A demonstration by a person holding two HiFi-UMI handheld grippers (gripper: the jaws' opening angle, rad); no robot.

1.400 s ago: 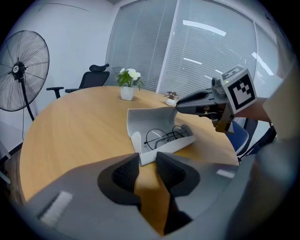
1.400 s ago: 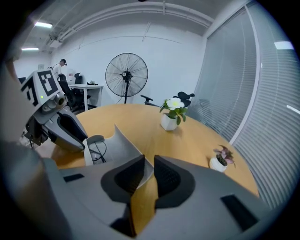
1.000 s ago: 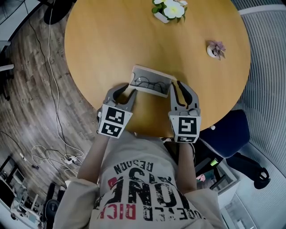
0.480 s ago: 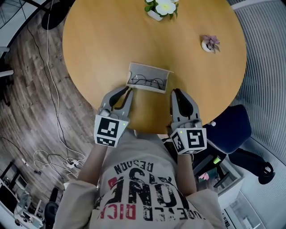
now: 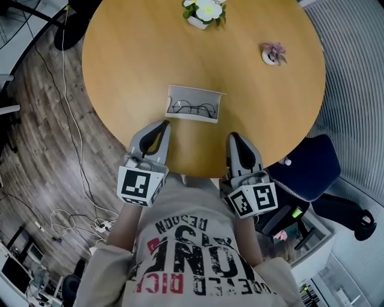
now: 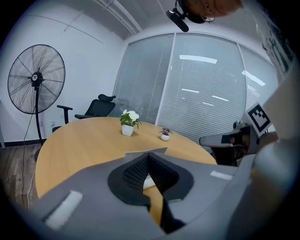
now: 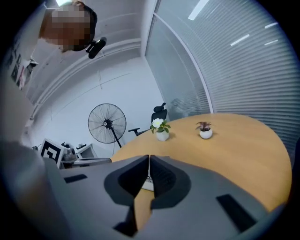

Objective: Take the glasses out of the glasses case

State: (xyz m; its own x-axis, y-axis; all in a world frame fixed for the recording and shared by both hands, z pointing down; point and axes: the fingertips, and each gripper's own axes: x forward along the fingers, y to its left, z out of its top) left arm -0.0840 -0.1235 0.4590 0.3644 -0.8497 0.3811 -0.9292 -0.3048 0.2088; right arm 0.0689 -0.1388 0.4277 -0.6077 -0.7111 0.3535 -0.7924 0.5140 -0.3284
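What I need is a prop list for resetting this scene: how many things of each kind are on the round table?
Glasses case: 1
Glasses: 1
Potted plants: 2
Total: 4

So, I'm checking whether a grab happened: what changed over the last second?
The left gripper and right gripper drew back from the glasses case toward the person, and both have just been closing on nothing. The glasses lie in the open case on the table as before.
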